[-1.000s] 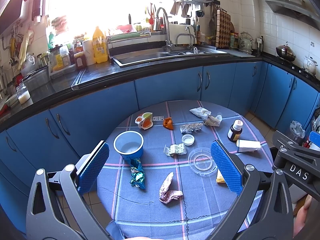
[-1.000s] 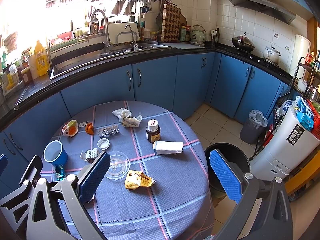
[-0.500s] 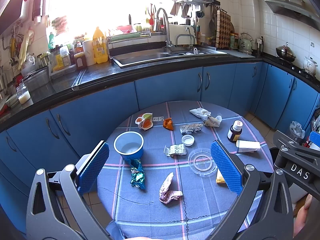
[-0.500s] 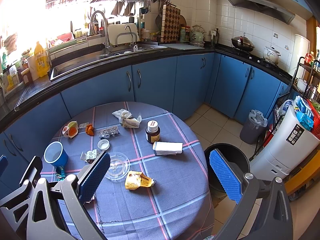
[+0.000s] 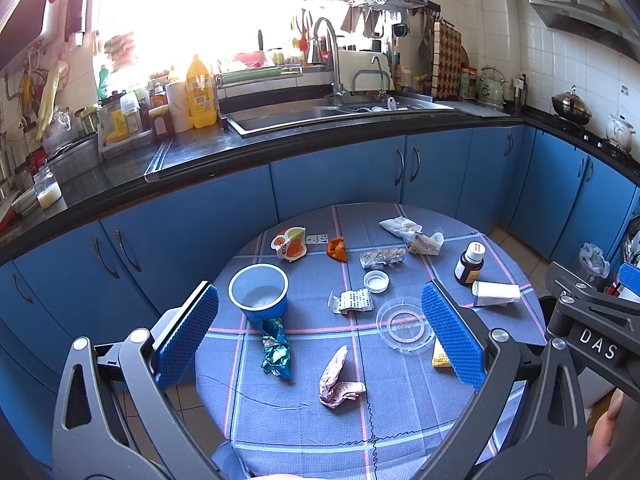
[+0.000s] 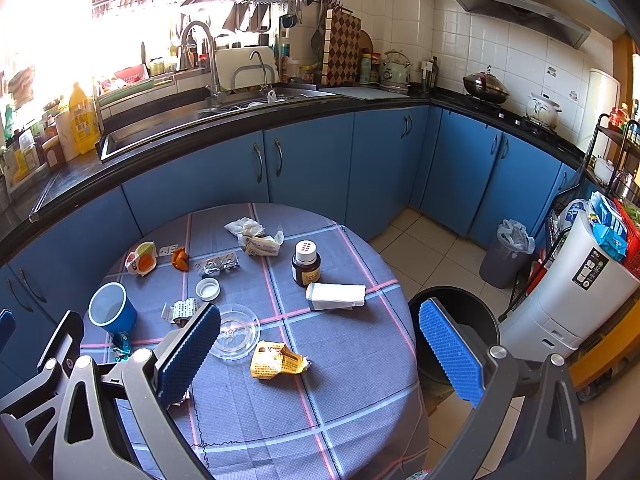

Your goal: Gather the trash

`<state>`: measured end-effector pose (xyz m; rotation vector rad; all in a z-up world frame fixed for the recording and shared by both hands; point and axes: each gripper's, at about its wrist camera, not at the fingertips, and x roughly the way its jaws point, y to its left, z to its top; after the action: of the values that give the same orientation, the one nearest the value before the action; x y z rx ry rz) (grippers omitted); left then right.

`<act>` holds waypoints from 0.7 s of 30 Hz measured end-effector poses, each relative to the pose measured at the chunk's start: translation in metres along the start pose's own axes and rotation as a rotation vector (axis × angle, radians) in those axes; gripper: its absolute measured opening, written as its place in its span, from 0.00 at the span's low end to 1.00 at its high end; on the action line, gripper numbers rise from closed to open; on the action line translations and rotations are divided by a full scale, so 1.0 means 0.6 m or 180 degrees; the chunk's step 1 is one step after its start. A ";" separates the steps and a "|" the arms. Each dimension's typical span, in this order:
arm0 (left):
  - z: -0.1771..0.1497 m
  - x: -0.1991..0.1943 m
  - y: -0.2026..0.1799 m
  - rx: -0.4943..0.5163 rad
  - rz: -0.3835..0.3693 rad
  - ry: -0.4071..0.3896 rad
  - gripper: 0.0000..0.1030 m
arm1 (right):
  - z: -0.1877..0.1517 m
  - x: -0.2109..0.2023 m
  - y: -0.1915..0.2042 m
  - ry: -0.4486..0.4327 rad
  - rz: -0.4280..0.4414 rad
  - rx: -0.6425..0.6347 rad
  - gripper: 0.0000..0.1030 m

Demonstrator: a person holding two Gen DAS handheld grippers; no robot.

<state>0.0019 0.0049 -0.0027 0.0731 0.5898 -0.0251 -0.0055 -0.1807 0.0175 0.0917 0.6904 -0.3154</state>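
While hovering unchanged, left hand-held gripper (image 5: 320, 334) and right hand-held gripper (image 6: 318, 354) gape (both empty).

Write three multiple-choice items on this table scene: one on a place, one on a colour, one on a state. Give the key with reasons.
1. Where does the black bin stand?
A. on the floor beside the round table
B. on the counter
C. under the sink

2. What colour is the cup?
A. red
B. blue
C. white

3. How do the left gripper and the right gripper stand?
A. both shut on wrappers
B. one open, one shut
C. both open and holding nothing

Key: 1 A, its rim shows at the table's right edge; 2 B, blue wall, pale inside; 3 C, the pads stand wide apart with nothing between them.
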 end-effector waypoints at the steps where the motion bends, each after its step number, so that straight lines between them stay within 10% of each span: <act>1: 0.000 0.000 0.000 0.0000 0.0001 0.0001 0.97 | -0.001 0.001 0.001 0.0009 -0.0002 -0.0006 0.94; 21: 0.002 -0.004 -0.003 -0.0001 -0.0003 -0.0007 0.97 | 0.000 -0.002 -0.001 0.0022 -0.0001 0.0014 0.94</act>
<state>0.0006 0.0031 -0.0005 0.0725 0.5877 -0.0258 -0.0065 -0.1808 0.0180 0.0969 0.6966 -0.3171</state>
